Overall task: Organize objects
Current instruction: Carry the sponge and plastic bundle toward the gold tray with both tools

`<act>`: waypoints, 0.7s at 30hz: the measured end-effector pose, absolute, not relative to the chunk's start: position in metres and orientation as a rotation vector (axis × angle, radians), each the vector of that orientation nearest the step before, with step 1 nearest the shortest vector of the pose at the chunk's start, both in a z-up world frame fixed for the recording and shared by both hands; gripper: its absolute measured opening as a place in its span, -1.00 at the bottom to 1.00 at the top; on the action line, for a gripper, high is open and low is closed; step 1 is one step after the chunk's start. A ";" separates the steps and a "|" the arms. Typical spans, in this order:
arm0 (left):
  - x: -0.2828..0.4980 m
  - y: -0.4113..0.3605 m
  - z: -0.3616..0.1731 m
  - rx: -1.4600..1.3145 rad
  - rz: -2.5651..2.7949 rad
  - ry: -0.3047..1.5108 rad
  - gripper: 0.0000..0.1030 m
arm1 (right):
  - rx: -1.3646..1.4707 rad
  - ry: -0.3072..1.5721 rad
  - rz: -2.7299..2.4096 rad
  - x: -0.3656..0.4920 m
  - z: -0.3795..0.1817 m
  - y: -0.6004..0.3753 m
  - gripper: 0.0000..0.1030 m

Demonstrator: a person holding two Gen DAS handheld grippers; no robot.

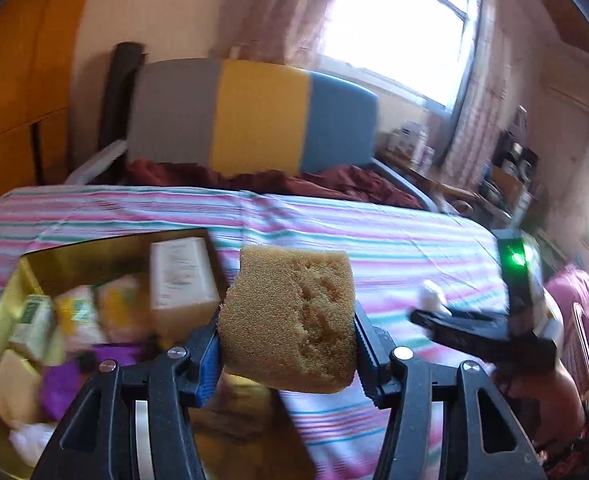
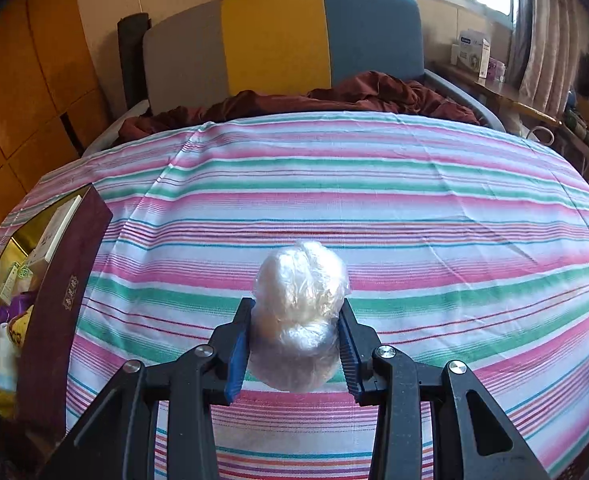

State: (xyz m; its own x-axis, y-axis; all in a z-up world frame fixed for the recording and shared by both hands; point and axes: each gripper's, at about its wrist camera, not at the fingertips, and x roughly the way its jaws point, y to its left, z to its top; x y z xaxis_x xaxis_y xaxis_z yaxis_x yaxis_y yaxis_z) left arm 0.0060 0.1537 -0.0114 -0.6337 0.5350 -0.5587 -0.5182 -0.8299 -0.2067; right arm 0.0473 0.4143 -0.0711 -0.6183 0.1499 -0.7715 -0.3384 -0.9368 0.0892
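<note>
Both cameras sit close behind their own fingers, tilted down across the striped sheet (image 2: 334,184) toward the headboard (image 2: 278,36) and window (image 1: 398,28) at the top. The box (image 1: 10,292) fills the left view's lower left; it (image 2: 62,304) edges the right view's left.

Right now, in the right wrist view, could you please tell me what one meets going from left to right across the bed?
Dark red box holding small cartons, at the left edge → clear-wrapped white bundle gripped in the right tongs at the middle → bare striped sheet out to the right edge.
</note>
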 end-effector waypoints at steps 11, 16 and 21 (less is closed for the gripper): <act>-0.089 0.060 -0.032 -1.089 2.542 -0.201 0.10 | -1.209 0.354 2.602 0.046 -0.067 0.396 -0.22; -0.118 0.030 -0.050 -1.211 2.570 -0.246 0.10 | -1.189 0.338 2.660 0.043 -0.057 0.380 -0.22; -0.129 0.020 -0.063 -1.286 2.562 -0.275 0.11 | -1.161 0.313 2.715 0.038 -0.043 0.362 -0.22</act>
